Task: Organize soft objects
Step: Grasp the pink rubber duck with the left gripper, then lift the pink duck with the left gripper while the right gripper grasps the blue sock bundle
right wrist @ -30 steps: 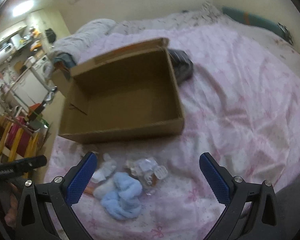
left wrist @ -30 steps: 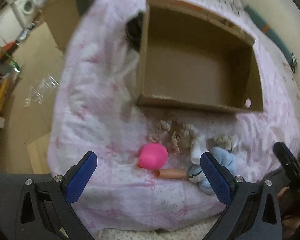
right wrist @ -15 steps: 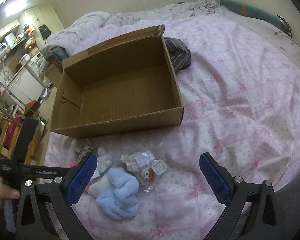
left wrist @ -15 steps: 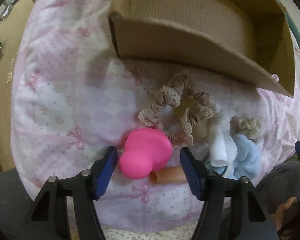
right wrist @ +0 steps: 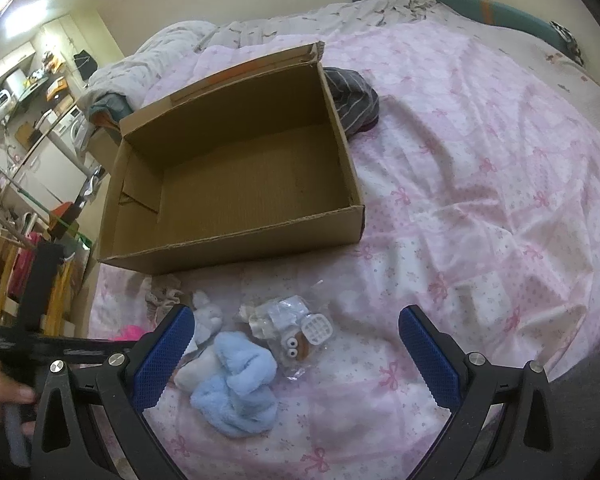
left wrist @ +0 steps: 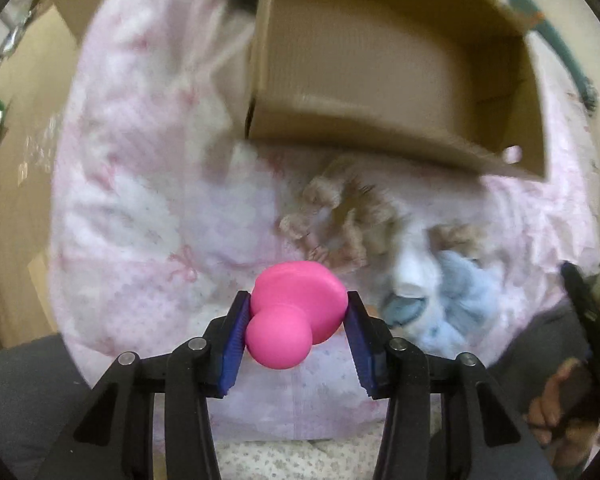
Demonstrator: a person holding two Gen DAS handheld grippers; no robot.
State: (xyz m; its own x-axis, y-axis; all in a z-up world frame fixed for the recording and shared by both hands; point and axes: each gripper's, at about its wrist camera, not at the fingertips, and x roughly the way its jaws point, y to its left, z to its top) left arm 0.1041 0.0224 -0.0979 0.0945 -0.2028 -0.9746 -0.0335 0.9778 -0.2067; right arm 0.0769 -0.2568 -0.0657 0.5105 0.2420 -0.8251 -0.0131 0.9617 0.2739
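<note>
So it's a bedroom, everything laid out on a bed with a pink bow-print bedspread (right wrist: pixel 480 184), with a cluttered laundry corner off past the bed's edge. An open cardboard box (right wrist: pixel 236 184) sits on the bedspread, nothing visible inside it, and a dark striped garment (right wrist: pixel 354 96) lies against its far corner.

Just in front of the box is the pile of soft stuff: a beige lace scrunchie (left wrist: pixel 340 216), a fluffy light-blue plush (right wrist: pixel 240 388), a small white plush (right wrist: pixel 206 316) touching it, and a clear plastic packet (right wrist: pixel 290 330) with googly eyes showing through.

The left gripper (left wrist: pixel 296 320) is pointing nearly straight down and its jaws have just been closing. Both blue pads are now pressed against the sides of a hot-pink squishy toy (left wrist: pixel 296 312), so it's clamped on that, right beside the scrunchie.

The right gripper (right wrist: pixel 296 356) hangs over the blue plush and packet with its jaws spread wide, gripping nothing.
</note>
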